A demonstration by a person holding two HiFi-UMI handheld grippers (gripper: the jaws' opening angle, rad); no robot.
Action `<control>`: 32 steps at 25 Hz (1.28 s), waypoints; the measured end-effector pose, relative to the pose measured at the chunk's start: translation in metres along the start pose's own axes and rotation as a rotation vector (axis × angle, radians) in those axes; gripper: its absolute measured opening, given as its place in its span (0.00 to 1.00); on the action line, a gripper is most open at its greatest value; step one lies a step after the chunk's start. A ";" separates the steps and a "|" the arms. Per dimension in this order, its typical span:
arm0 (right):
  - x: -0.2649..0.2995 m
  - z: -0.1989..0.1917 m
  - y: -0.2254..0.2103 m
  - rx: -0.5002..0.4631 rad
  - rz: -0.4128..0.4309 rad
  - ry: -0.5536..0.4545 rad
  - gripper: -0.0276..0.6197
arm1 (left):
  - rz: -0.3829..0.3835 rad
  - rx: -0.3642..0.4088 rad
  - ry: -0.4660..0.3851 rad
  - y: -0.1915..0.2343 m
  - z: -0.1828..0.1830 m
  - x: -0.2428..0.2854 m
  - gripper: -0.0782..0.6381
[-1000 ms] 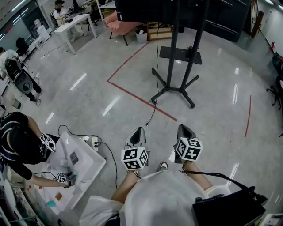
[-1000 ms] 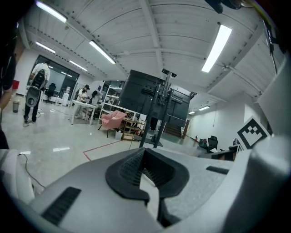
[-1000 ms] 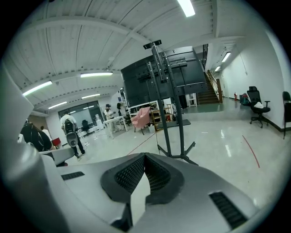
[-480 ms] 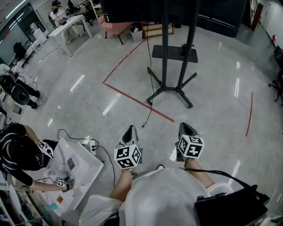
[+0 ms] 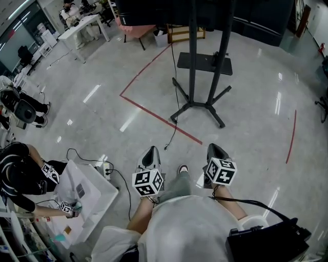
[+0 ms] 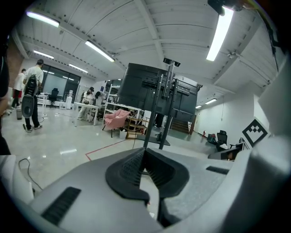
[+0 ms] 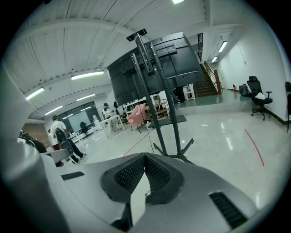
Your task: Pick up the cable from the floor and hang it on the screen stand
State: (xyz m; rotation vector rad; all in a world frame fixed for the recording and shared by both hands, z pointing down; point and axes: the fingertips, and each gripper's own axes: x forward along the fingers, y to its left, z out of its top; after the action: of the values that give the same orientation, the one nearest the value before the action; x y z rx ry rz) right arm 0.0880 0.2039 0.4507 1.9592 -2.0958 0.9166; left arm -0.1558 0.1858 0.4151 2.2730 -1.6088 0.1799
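Two grippers: left gripper [image 5: 150,152] and right gripper [image 5: 215,150] sit side by side low in the head view, both aimed toward the screen stand [image 5: 193,66]; neither touches anything
Fingers: each gripper's own view shows its jaw tips meeting at the far end of the V, with nothing caught between; both would have to spread before any pick
Cable, place: the cable [image 5: 165,148] is a thin dark line dropping from under the screen [image 5: 148,13]; it runs down just left of the stand's base, crosses the red tape line [image 5: 154,111], and ends loose on the floor ahead of the left gripper, between the two grippers and the stand
Cable, handling: likely light and limp; it should drape and swing rather than hold a shape; the jacket looks smooth, so a loose pinch may let it slide; its upper end seems fixed at the screen, so only the lower run is free
Where to hold: a little back from the loose tip, pads squeezing across the cord, seems safest; the tip itself is small and lies flat on glossy floor, so the jaws must come low and nearly touch the tiles
Hanging: a second hold further up would help form a loop to drop over the stand
Risk: pulling hard could strain the fixed end
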 end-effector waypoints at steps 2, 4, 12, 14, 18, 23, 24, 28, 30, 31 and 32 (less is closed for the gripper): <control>0.011 0.002 -0.006 0.001 -0.005 0.004 0.07 | 0.002 -0.006 0.003 0.002 -0.002 0.015 0.11; 0.022 0.008 -0.015 0.002 -0.014 0.007 0.07 | 0.000 -0.016 0.000 0.002 -0.002 0.033 0.11; 0.073 0.065 -0.033 -0.052 -0.002 -0.003 0.07 | 0.009 -0.051 -0.026 0.001 0.024 0.109 0.11; 0.089 0.080 -0.035 -0.063 0.005 -0.001 0.07 | 0.010 -0.052 -0.027 0.001 0.031 0.129 0.11; 0.122 0.102 -0.038 -0.087 0.023 0.017 0.07 | 0.027 -0.073 -0.029 0.006 0.040 0.165 0.11; 0.170 0.122 -0.034 -0.123 0.061 0.054 0.07 | 0.070 -0.098 -0.022 0.024 0.046 0.201 0.11; 0.179 0.126 -0.032 -0.130 0.071 0.061 0.07 | 0.082 -0.108 -0.018 0.029 0.045 0.206 0.11; 0.209 0.144 -0.027 -0.147 0.098 0.074 0.07 | 0.093 -0.137 -0.020 0.040 0.049 0.231 0.11; 0.221 0.149 -0.028 -0.150 0.103 0.085 0.07 | 0.088 -0.135 -0.012 0.040 0.050 0.243 0.11; 0.227 0.149 -0.028 -0.149 0.104 0.093 0.07 | 0.086 -0.131 -0.005 0.040 0.050 0.247 0.11; 0.232 0.150 -0.029 -0.148 0.104 0.101 0.07 | 0.085 -0.127 0.001 0.039 0.050 0.251 0.11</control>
State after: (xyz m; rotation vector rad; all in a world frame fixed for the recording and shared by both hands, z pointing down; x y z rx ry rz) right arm 0.1265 -0.0706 0.4520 1.7112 -2.1590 0.8326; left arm -0.1097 -0.0662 0.4524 2.1111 -1.6680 0.0965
